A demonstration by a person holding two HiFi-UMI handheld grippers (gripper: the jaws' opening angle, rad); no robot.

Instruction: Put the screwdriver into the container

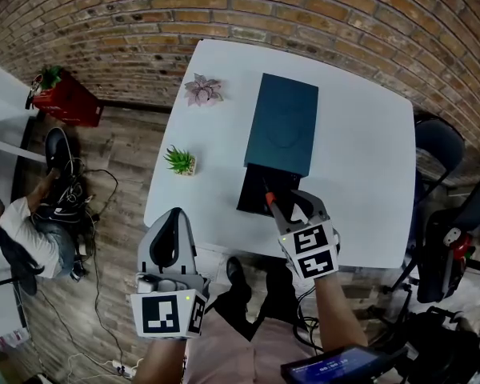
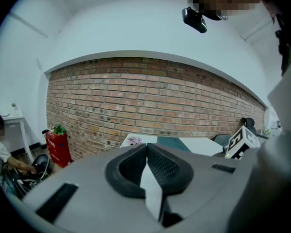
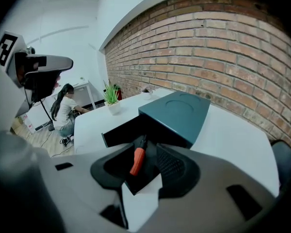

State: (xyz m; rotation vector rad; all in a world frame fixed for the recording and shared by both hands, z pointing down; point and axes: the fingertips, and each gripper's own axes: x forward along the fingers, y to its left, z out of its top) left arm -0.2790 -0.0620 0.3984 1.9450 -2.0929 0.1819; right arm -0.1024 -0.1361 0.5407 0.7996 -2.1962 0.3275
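Observation:
The teal container [image 1: 284, 122] [image 3: 177, 113] lies on the white table [image 1: 360, 158], its black drawer [image 1: 252, 190] [image 3: 117, 131] pulled out toward me. An orange-handled screwdriver [image 1: 267, 199] [image 3: 137, 160] points into the drawer, its handle close to the left jaw of my right gripper [image 1: 292, 204] [image 3: 146, 152]. That gripper hovers over the drawer's near end with its jaws apart and a gap to the right of the handle. My left gripper [image 1: 170, 218] [image 2: 146, 147] is off the table's near left edge, its jaws together with nothing between them.
A small green plant [image 1: 180, 161] and a pink succulent [image 1: 202, 90] stand along the table's left side. On the floor at left are a red crate [image 1: 64, 98] and a seated person [image 1: 16, 230]. Chairs [image 1: 440, 146] stand to the right.

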